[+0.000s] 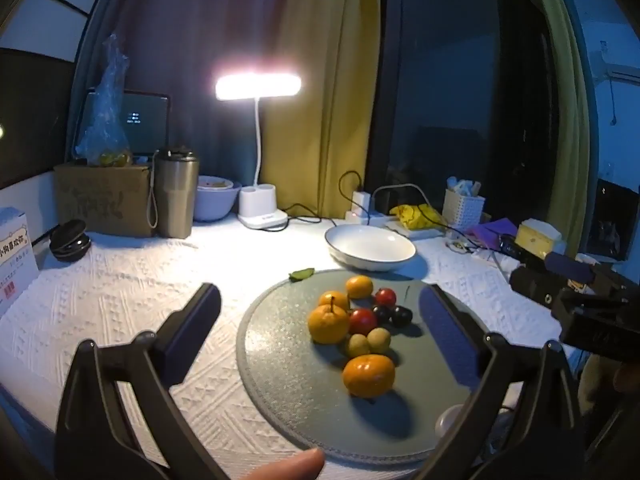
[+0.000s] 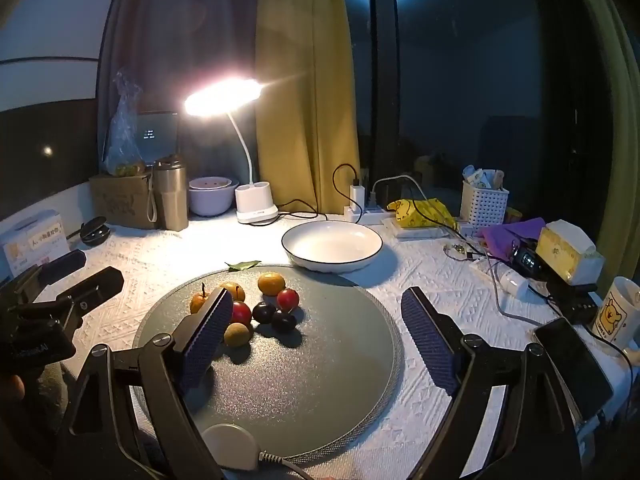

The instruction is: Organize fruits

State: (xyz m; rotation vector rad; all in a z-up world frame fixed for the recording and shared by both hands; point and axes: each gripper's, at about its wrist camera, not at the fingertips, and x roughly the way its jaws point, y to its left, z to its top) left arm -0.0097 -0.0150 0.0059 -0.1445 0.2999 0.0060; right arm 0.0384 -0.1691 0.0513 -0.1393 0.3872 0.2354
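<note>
Left wrist view: left gripper [image 1: 320, 312] spread wide, nothing between its pads, hanging over the round grey mat [image 1: 280, 360] where the fruits [image 1: 356, 320] sit clustered; right gripper [image 1: 576, 300] cut off at the frame edge, white bowl [image 1: 370, 247] behind the mat, nothing in it. Right wrist view: right gripper [image 2: 318, 320] also released wide, its left finger [image 2: 204, 336] hiding part of the fruit pile, dim clutter of cables and a mug [image 2: 618, 312] to the right.
</note>
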